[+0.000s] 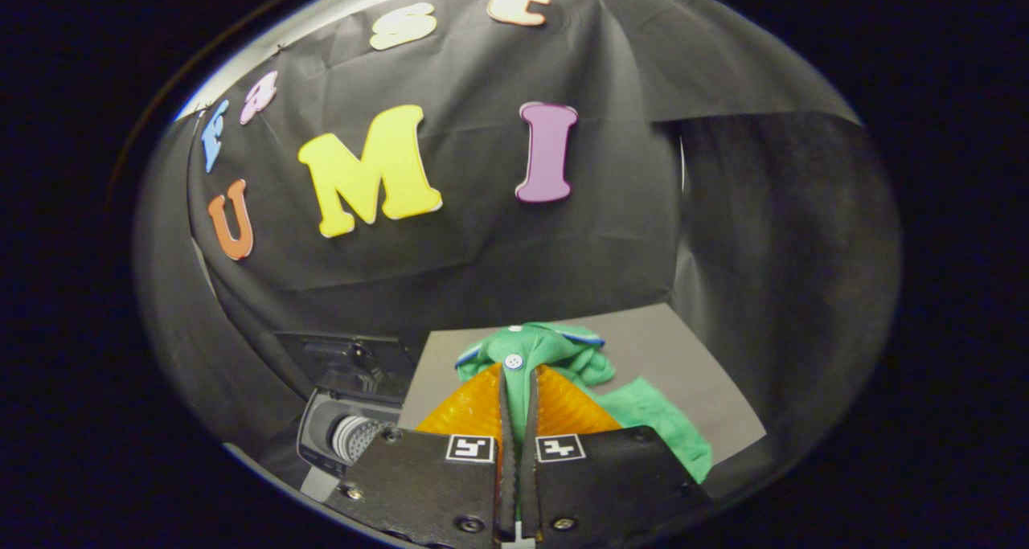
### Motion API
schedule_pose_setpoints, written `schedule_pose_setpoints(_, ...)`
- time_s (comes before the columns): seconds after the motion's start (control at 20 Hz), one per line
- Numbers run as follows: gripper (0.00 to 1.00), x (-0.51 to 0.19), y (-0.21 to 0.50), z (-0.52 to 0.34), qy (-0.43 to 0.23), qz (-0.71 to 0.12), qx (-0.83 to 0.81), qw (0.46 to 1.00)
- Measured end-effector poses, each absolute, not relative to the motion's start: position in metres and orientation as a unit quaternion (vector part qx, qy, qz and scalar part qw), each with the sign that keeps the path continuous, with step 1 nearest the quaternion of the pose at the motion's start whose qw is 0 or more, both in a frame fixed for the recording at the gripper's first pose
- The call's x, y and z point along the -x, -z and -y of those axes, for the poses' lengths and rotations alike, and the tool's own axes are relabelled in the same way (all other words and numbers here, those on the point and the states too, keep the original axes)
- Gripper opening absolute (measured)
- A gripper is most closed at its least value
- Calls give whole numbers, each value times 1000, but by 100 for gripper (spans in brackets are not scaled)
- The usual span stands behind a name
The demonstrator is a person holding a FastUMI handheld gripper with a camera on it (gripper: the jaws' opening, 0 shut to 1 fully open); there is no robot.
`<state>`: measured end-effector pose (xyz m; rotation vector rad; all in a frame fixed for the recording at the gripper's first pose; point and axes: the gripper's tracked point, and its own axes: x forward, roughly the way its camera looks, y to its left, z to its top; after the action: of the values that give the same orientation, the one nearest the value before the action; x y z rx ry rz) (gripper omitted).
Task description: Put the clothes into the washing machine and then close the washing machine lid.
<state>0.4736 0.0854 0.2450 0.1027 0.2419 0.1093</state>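
Gripper (518,432) clenched on a green garment (555,356): both fingers (470,412) pressed together with a narrow strip of the green cloth pinched between them, running up the seam from the finger bases to the tips. Garment gathered into a bunched mound directly at and just beyond the fingertips, with a white button (514,362) facing the camera on the placket and a thin blue-and-white trim along the collar edge on both sides. A looser part of the same cloth spread flat to the right of the fingers, lying on the grey table (683,356) and reaching toward its near right edge. Bunched part apparently raised off the surface; contact with the table underneath not determinable, hidden by the fingers.

Two square black-and-white markers (470,448) mounted on the gripper body, one at the base of each finger.

Washing machine (346,420) standing beside the left edge of the table, lower than the tabletop and well apart from the garment. Lid (350,360) raised and tilted back, dark, above the opening. Perforated drum (354,438) visible inside the opening, light grey. No cloth seen within the visible portion of the drum.

Black cloth wall (482,276) behind the far edge of the table and around the right side.
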Motion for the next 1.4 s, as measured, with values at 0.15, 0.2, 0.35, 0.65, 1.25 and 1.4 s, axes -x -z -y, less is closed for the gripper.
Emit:
schedule_pose_setpoints(0.15, 6, -450, -272, -100, -59, -93, -54, 992)
schedule_pose_setpoints(0.2, 6, -443, -280, -105, -61, -84, -57, 993)
schedule_pose_setpoints(0.35, 6, -422, -305, -125, -71, -64, -71, 993)
schedule_pose_setpoints(0.65, 6, -386, -348, -164, -89, -34, -77, 992)
schedule_pose_setpoints(1.25, 6, -380, -383, -304, -166, -34, -79, 982)
schedule_pose_setpoints(1.4, 6, -388, -369, -338, -178, -50, -81, 979)
